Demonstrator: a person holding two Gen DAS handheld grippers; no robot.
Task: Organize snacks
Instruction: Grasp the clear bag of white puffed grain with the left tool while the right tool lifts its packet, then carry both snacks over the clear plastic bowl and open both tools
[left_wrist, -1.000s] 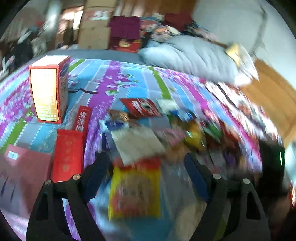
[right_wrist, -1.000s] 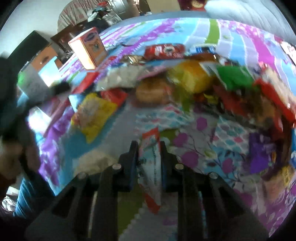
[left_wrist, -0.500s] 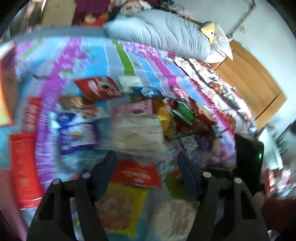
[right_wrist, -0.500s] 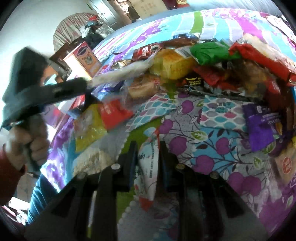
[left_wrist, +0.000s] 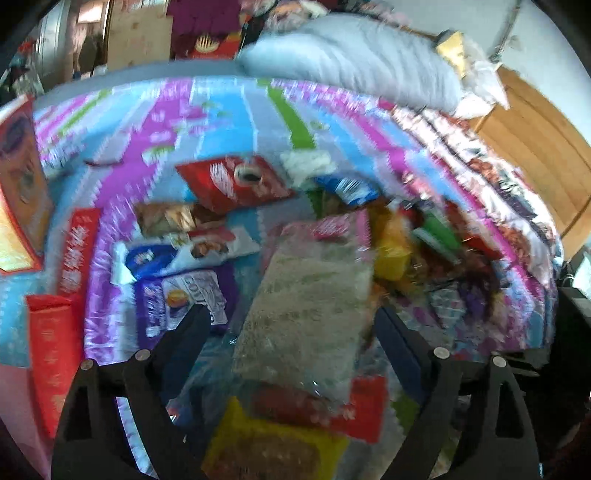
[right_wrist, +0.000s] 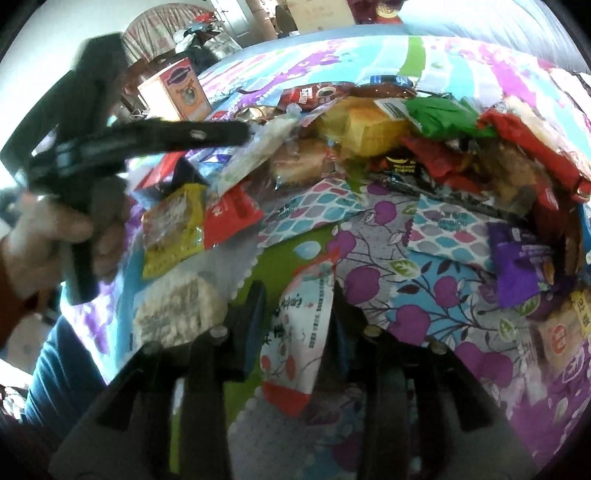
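1. Two grippers over the bedspread (right_wrist: 417, 280), and snacks are scattered all across it.
2. Left gripper (left_wrist: 291, 321): jaws spread wide and opening, with a clear packet of pale rice crackers (left_wrist: 310, 295) between them. The left wrist view is blurred, so I cannot tell whether either finger touches the packet; a gap shows on the left side.
3. From the right wrist view, that same left gripper (right_wrist: 240, 134) reaches in from the left, a hand (right_wrist: 55, 240) wrapped round its grip, its tip right at the end of the cracker packet (right_wrist: 258, 147).
4. Right gripper (right_wrist: 297, 306): jaws narrow and just opening, a white sachet with red printing (right_wrist: 299, 332) standing between the fingers, close on both sides. Pressed or merely flanked? Cannot tell from here.
5. Below the left gripper lie a yellow bag (left_wrist: 266, 443) and a red packet (left_wrist: 354, 406), the red one overlapping the yellow's top edge.
6. Left of them: a purple packet (left_wrist: 184, 299), a blue-and-white packet (left_wrist: 155, 258), and a long red box (left_wrist: 77, 254) near the edge.
7. Further up the bed, a red coffee pack (left_wrist: 236, 181) lies flat, with a grey pillow (left_wrist: 351, 59) beyond.
8. On the right, the main heap: a green wrapper (right_wrist: 439, 114), yellow cake slices (right_wrist: 365, 125), red wrappers (right_wrist: 528, 144) and a purple pouch (right_wrist: 521, 258) at its near edge.
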